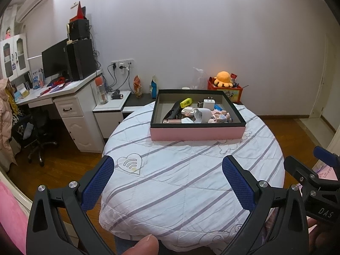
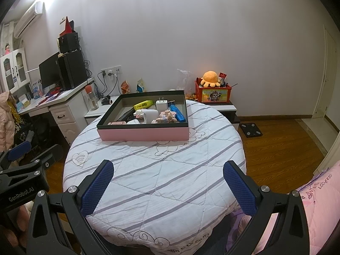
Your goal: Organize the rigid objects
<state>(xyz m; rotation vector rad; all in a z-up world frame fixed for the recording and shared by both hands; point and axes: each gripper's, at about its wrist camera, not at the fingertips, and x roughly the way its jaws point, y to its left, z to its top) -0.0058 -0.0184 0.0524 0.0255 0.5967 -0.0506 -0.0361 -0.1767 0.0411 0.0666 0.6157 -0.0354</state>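
A pink box (image 1: 196, 133) of small rigid objects sits mid-frame on a round quilted table (image 1: 180, 180), well beyond both grippers. Left gripper (image 1: 167, 166) and right gripper (image 2: 167, 171) hover low, jaws wide apart, empty

The box (image 2: 144, 132) sits on the far half of the round counter (image 2: 170, 180). In the box, the charger plug (image 2: 161, 104) stands toward the back wall, the highlighter (image 2: 143, 104) lies left of the plug, and the figurine (image 2: 166, 116) lies in front of the plug. Behind the box to its right stands the toy bin (image 2: 213, 94), with the plush octopus (image 2: 210, 77) on top. Left of the box stands the desk (image 2: 57, 102), carrying the monitor (image 2: 48, 72).
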